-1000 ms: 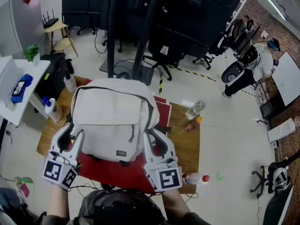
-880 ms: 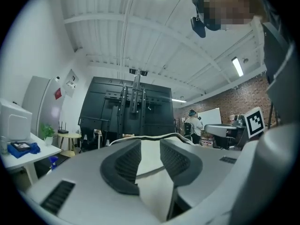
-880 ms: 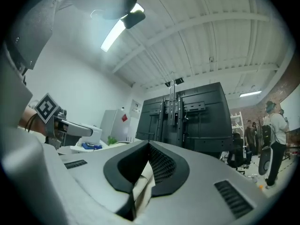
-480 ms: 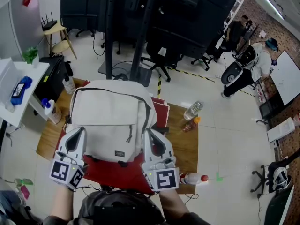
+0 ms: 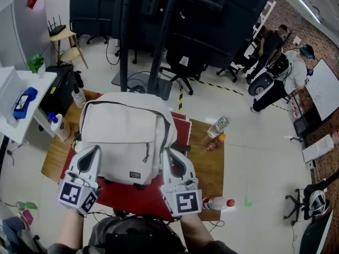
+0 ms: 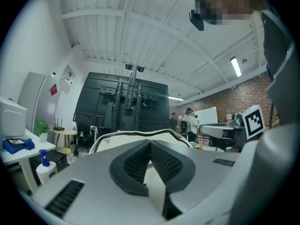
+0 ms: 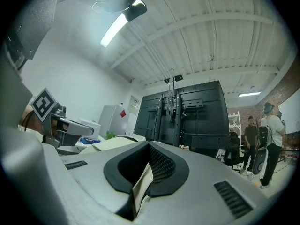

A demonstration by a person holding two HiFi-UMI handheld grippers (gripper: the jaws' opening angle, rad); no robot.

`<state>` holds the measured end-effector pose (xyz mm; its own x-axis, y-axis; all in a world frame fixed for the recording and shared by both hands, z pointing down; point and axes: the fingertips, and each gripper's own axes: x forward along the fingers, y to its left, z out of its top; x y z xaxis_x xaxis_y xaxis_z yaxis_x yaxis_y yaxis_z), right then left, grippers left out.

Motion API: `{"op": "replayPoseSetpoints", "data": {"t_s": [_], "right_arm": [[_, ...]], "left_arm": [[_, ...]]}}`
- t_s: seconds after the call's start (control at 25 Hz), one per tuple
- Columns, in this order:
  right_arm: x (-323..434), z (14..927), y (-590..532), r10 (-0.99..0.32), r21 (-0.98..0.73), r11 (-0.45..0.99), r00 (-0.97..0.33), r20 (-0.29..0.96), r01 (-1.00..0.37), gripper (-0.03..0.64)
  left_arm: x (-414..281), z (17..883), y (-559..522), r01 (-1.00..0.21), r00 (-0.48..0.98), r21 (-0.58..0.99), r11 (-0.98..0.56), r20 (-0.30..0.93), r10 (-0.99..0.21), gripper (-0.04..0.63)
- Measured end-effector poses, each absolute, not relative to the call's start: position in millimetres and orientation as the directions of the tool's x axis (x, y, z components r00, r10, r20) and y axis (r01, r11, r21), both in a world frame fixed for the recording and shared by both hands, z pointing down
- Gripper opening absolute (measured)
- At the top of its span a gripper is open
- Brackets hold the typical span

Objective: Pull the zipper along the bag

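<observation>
A beige backpack [image 5: 124, 128] lies on a red mat [image 5: 132, 197], its dark zipper line [image 5: 127, 101] curving round the far top edge. My left gripper [image 5: 92, 151] is at the bag's near left corner, shut on its fabric. My right gripper [image 5: 170, 152] is at the near right corner, also shut on fabric. In the left gripper view, cream cloth [image 6: 154, 182] sits pinched between the closed pads of the left gripper [image 6: 151, 144]. The right gripper view shows a beige strip [image 7: 140, 186] caught below the right gripper [image 7: 149, 146]. A small pull hangs on the front pocket [image 5: 147, 151].
The mat lies on a wooden table [image 5: 209, 165]. Right of the bag are a clear bottle [image 5: 217, 126], a small orange bottle [image 5: 213, 142] and a red-capped bottle [image 5: 218, 202]. Spray bottles [image 5: 57, 125] stand at the left. A black stand [image 5: 159, 36] rises behind; people stand far right.
My left gripper moved right, in against the bag's left corner, and its jaws shut on the fabric. The right gripper's jaws closed on the right corner without moving away.
</observation>
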<state>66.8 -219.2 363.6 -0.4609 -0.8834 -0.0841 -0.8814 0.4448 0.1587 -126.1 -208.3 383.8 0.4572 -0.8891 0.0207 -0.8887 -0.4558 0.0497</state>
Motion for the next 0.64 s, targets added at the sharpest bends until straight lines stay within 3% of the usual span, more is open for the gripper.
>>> {"op": "replayPoseSetpoints", "data": {"t_s": [0.64], "right_arm": [[67, 365, -226, -0.881, 0.172, 0.451, -0.468, -0.074, -0.876, 0.025]], "left_arm": [[-105, 384, -212, -0.865, 0.502, 0.04, -0.501, 0.04, -0.864, 0.029]]}}
